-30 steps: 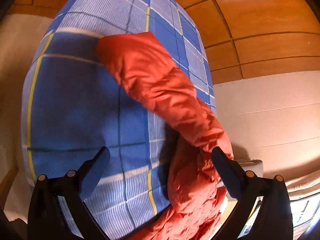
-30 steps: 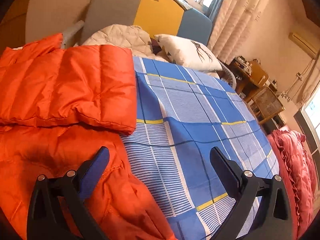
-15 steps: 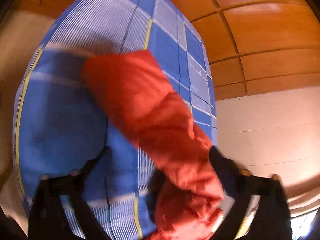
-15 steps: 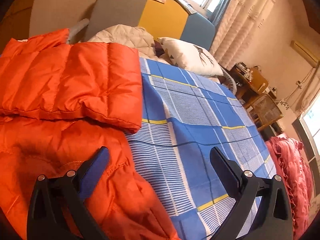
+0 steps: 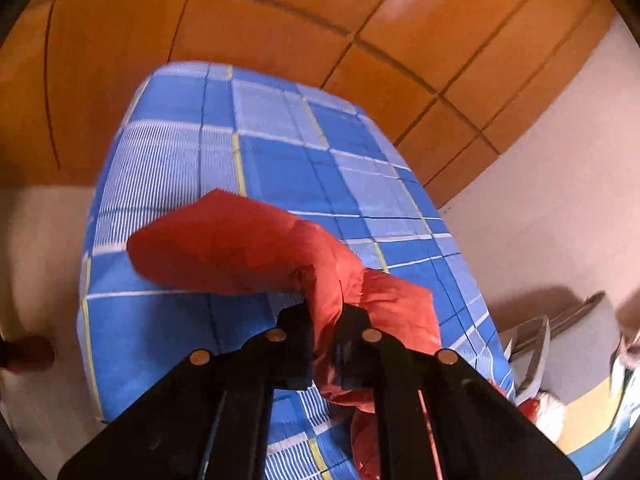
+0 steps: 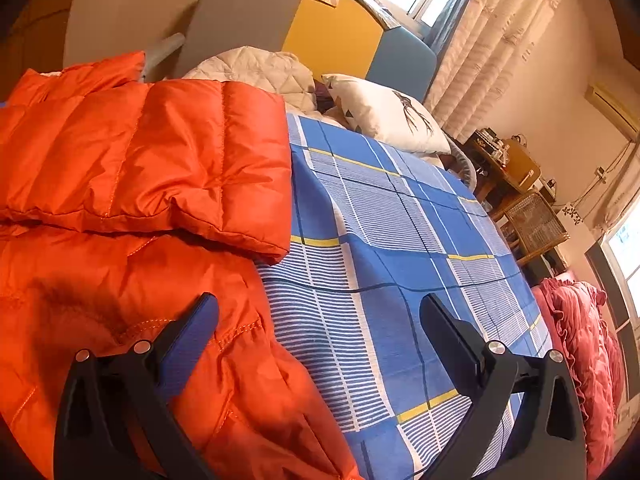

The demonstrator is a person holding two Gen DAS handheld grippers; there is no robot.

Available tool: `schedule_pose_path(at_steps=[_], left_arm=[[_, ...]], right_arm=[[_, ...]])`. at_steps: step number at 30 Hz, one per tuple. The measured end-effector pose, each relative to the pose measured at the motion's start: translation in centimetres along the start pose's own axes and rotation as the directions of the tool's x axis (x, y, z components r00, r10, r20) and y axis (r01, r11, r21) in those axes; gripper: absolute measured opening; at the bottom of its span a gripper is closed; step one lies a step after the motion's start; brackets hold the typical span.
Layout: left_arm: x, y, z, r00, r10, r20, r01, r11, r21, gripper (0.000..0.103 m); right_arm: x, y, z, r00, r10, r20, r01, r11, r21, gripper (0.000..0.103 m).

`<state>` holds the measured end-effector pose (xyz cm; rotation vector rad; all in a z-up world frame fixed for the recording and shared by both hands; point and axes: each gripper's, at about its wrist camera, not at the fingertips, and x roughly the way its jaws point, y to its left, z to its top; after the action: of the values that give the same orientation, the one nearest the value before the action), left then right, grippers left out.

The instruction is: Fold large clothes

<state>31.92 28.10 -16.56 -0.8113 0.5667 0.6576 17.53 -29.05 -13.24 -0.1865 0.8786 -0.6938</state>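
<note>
An orange puffer jacket (image 6: pixel 132 184) lies on the blue checked bed sheet (image 6: pixel 384 240), one quilted part folded over the body. In the left wrist view my left gripper (image 5: pixel 325 320) is shut on the jacket's sleeve (image 5: pixel 240 252) and holds it lifted above the sheet (image 5: pixel 280 168). My right gripper (image 6: pixel 320 312) is open and empty, hovering over the jacket's lower edge and the sheet; its left finger is over orange fabric.
A white pillow (image 6: pixel 388 116) and cream quilt (image 6: pixel 260 72) lie at the bed's head by a grey, yellow and blue headboard (image 6: pixel 328 36). A red blanket (image 6: pixel 580 340) hangs at the right. Wooden furniture (image 6: pixel 516 172) stands beyond. Wood floor (image 5: pixel 280 20) surrounds the bed.
My left gripper has closed on the sleeve and lifted it off the sheet. My right gripper has stayed open, drifting slightly.
</note>
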Motion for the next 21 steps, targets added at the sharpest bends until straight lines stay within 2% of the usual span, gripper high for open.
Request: schedule_pose_path(at_steps=[4, 7, 10, 13, 16, 18, 20, 21], left_arm=[[-2.6, -2.3, -0.8, 0.997, -0.036, 0.066, 0.029, 0.994, 0.109, 0.006], [-5.0, -5.0, -2.1, 0.990, -0.100, 0.103, 0.075, 0.971, 0.227, 0.005], [-7.3, -7.7, -3.7, 0.975, -0.178, 0.136, 0.122, 0.931, 0.344, 0.005], [-9.1, -10.1, -5.7, 0.962, -0.249, 0.113, 0.176, 0.880, 0.441, 0.005], [-10.9, -12.6, -8.2, 0.946, -0.316, 0.077, 0.225, 0.805, 0.549, 0.005], [-12.2, -14.1, -10.4, 0.929, -0.368, 0.046, 0.263, 0.742, 0.617, 0.005], [-13.1, -15.0, -12.2, 0.917, -0.399, 0.007, 0.296, 0.692, 0.658, 0.005], [-13.6, -15.6, -13.4, 0.909, -0.417, -0.021, 0.317, 0.655, 0.686, 0.005]], right_arm=[[-0.1, -0.2, -0.2, 1.000, 0.014, 0.001, -0.014, 1.000, 0.006, 0.100], [0.1, -0.6, -0.1, 1.000, 0.028, -0.004, -0.028, 0.999, 0.017, 0.100], [0.2, -0.8, -0.1, 0.999, 0.040, -0.008, -0.040, 0.999, 0.018, 0.100], [0.1, -0.9, 0.0, 0.999, 0.050, -0.005, -0.050, 0.999, 0.020, 0.100], [0.2, -0.9, 0.1, 0.998, 0.057, -0.016, -0.057, 0.998, 0.015, 0.100], [0.1, -1.0, 0.1, 0.998, 0.066, -0.015, -0.066, 0.998, 0.013, 0.100], [0.1, -1.1, 0.1, 0.998, 0.068, -0.017, -0.067, 0.998, 0.011, 0.100], [0.1, -1.2, 0.1, 0.997, 0.073, -0.015, -0.072, 0.997, 0.013, 0.100]])
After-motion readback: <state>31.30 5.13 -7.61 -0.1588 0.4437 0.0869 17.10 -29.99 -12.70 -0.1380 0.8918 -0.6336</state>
